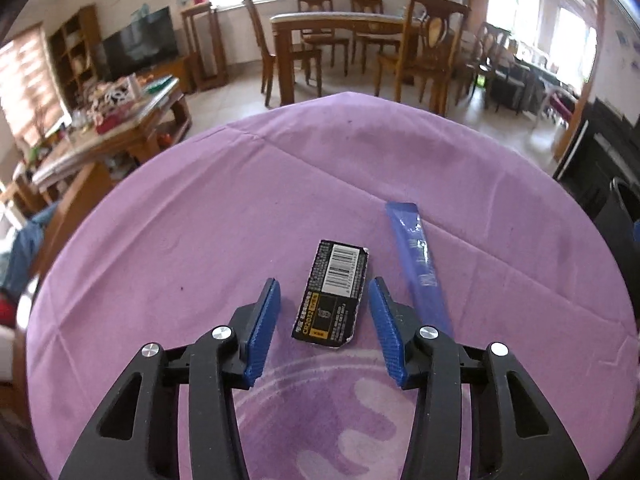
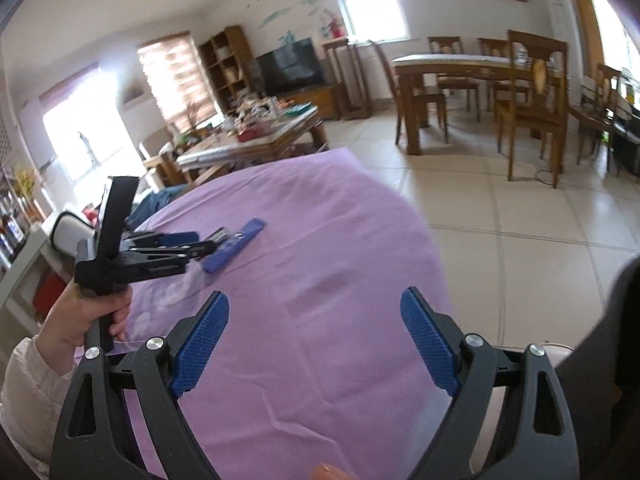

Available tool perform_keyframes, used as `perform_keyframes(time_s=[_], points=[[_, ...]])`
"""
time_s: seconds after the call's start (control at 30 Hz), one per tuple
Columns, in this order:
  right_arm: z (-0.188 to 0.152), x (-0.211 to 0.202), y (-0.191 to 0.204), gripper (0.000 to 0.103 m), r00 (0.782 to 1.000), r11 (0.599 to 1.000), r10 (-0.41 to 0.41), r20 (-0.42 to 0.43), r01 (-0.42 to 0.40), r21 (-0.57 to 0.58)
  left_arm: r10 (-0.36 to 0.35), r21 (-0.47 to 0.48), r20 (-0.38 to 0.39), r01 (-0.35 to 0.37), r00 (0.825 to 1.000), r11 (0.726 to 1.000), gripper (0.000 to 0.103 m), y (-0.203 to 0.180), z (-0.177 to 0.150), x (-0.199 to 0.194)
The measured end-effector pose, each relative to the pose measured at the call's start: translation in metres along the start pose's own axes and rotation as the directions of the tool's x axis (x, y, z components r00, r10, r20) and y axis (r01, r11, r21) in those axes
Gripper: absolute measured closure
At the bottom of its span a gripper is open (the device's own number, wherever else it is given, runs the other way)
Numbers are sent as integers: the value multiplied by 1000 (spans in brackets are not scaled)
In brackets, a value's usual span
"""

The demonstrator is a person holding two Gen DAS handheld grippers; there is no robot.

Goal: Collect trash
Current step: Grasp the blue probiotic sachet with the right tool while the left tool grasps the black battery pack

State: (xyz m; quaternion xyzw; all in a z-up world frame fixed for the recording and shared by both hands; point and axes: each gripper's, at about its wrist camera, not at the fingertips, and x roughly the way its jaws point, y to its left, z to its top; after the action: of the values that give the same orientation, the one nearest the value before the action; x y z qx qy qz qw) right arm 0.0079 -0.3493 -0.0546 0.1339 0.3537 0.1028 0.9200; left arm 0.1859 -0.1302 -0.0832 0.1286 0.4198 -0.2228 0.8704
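Two wrappers: battery card point(image 1: 334, 294) between left tool point(image 1: 324, 304) pads, untouched; far print unreadable.

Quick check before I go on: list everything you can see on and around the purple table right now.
battery card: 1, black with a white barcode, flat on the cloth between the left gripper's open fingers, not yet touched
sachet: 1, blue, long, flat on the cloth just right of the card
cloth: 1, purple, covers the table
dining table: 1, brown wood, across the room, chairs around it
coffee table: 1, wood, cluttered, left of the purple table
TV: 1, black, by the far wall
left gripper: 1, black with blue pads, straddling the card
right gripper: 1, black with blue pads, wide open over bare cloth
hand: 1, holds the left gripper's handle, pale sleeve
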Motion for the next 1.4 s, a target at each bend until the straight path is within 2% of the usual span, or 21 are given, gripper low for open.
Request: perform_keyframes(time_s=[0.13, 0.27, 0.3, 0.33, 0.43, 0.5, 0.6, 0.77, 0.83, 0.87, 0.9, 0.97, 1.07, 1.13, 1.2, 1.23, 1.3, 1.33, 1.4], points=[[12, 26, 29, 17, 998, 998, 19, -54, -22, -53, 28, -5, 1, -28, 1000, 1000, 67, 4, 4, -2], [26, 61, 56, 31, 993, 995, 28, -117, -39, -88, 37, -65, 7, -36, 999, 997, 70, 22, -2, -9], [29, 72, 64, 36, 990, 994, 21, -138, -35, -100, 29, -84, 16, -27, 999, 996, 74, 29, -5, -12], [30, 78, 69, 36, 989, 994, 17, -150, -34, -107, 14, -108, 32, -10, 999, 994, 86, 35, -5, -14], [35, 102, 87, 36, 983, 990, -16, -184, -10, -141, -8, -182, 71, 21, 997, 983, 88, 53, -13, -24], [38, 115, 96, 45, 978, 988, -40, -205, 8, -156, -26, -216, 87, 45, 996, 975, 88, 61, -17, -27], [39, 133, 108, 50, 969, 982, -86, -231, 43, -185, -42, -216, 90, 61, 995, 974, 88, 62, -19, -29], [33, 149, 119, 55, 955, 962, -171, -242, 109, -249, -60, -184, 39, 67, 997, 981, 88, 54, -22, -21], [31, 150, 124, 66, 955, 956, -178, -235, 111, -272, -57, -168, 43, 64, 997, 984, 87, 51, -22, -22], [31, 149, 126, 78, 956, 954, -176, -235, 107, -280, -43, -163, 32, 48, 999, 985, 83, 50, -22, -21], [31, 149, 126, 84, 956, 951, -178, -234, 107, -289, -29, -160, 30, 33, 999, 987, 78, 49, -24, -20], [29, 147, 128, 86, 956, 947, -182, -229, 108, -302, 10, -152, 25, -6, 1000, 988, 31, 47, -24, -21], [30, 144, 121, 87, 963, 965, -123, -241, 60, -255, -12, -133, 6, 13, 1000, 991, 29, 43, -21, -16], [28, 136, 110, 87, 967, 982, -51, -249, 4, -186, -24, -129, 7, 25, 1000, 991, 30, 45, -20, -15], [26, 127, 102, 87, 970, 989, -5, -242, -32, -146, -23, -140, 14, 25, 1000, 990, 47, 50, -20, -15], [23, 121, 98, 87, 972, 990, 6, -236, -38, -132, -6, -141, 13, 8, 1000, 990, 64, 53, -20, -15], [23, 114, 93, 87, 974, 993, 26, -226, -52, -109, 4, -165, 17, -1, 1000, 986, 81, 61, -21, -16], [22, 107, 89, 87, 975, 994, 39, -219, -61, -94, -6, -194, 20, 10, 1000, 981, 98, 66, -22, -17], [21, 97, 83, 87, 978, 995, 48, -202, -66, -80, -19, -215, 24, 24, 1000, 976, 102, 69, -25, -18]])
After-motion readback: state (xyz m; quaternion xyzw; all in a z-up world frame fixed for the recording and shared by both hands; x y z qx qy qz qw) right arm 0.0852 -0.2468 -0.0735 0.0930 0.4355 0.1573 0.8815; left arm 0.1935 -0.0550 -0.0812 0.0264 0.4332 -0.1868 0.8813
